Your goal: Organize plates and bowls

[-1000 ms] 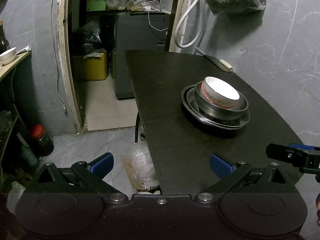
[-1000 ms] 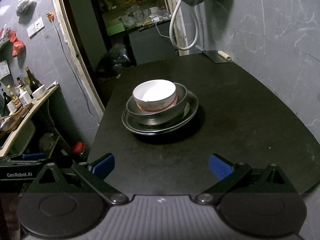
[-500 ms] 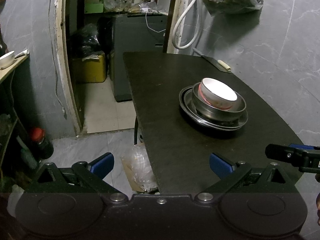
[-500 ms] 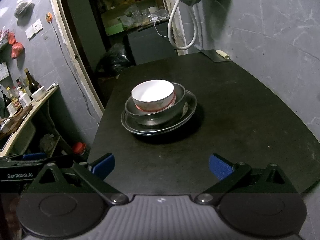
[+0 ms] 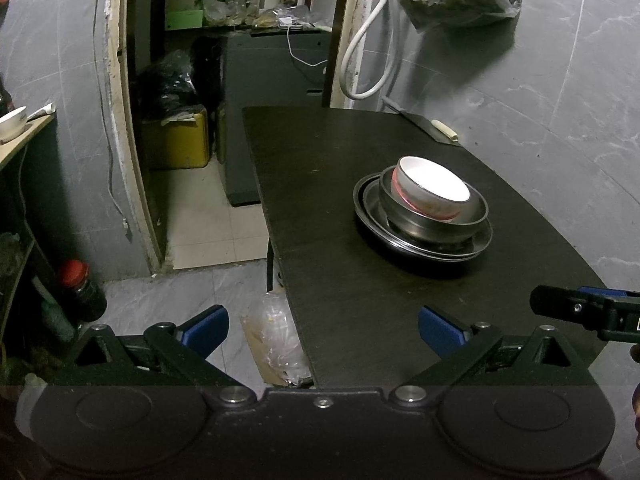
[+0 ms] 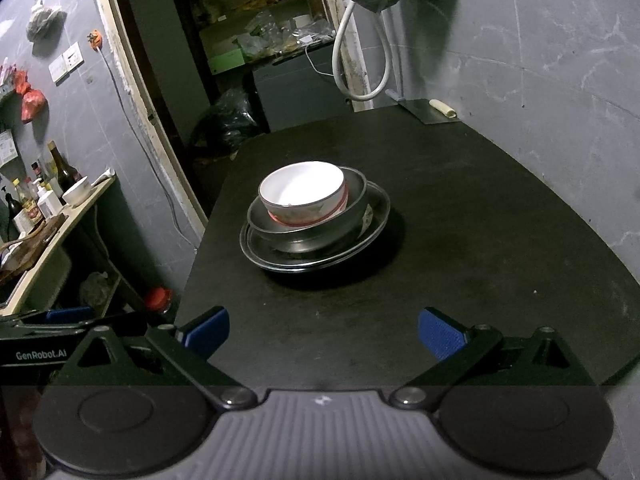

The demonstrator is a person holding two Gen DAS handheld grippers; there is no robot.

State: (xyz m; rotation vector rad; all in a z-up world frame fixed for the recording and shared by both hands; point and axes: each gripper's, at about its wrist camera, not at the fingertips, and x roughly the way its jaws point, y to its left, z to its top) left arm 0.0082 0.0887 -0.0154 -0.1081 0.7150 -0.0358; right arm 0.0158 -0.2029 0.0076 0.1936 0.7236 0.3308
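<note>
A white bowl with a red band (image 5: 432,188) (image 6: 302,192) sits inside a steel bowl (image 5: 472,216) (image 6: 352,200), which rests on stacked steel plates (image 5: 368,204) (image 6: 380,212) in the middle of the black table (image 5: 320,168) (image 6: 480,208). My left gripper (image 5: 323,329) is open and empty, held back over the table's near left edge. My right gripper (image 6: 323,330) is open and empty too, above the table's near side and well short of the stack. The right gripper's finger (image 5: 576,310) shows at the right of the left wrist view.
A cleaver (image 5: 428,126) (image 6: 430,110) lies at the table's far corner by the grey wall. A doorway with clutter (image 5: 224,80) opens behind. A side shelf (image 6: 52,232) with bottles and a small bowl stands left. A plastic bag (image 5: 276,344) and a red-capped bottle (image 5: 82,288) sit on the floor.
Both grippers have drawn back a little from the stack, which looks slightly smaller and farther. The bowls and plates have not moved. Both grippers stay open.
</note>
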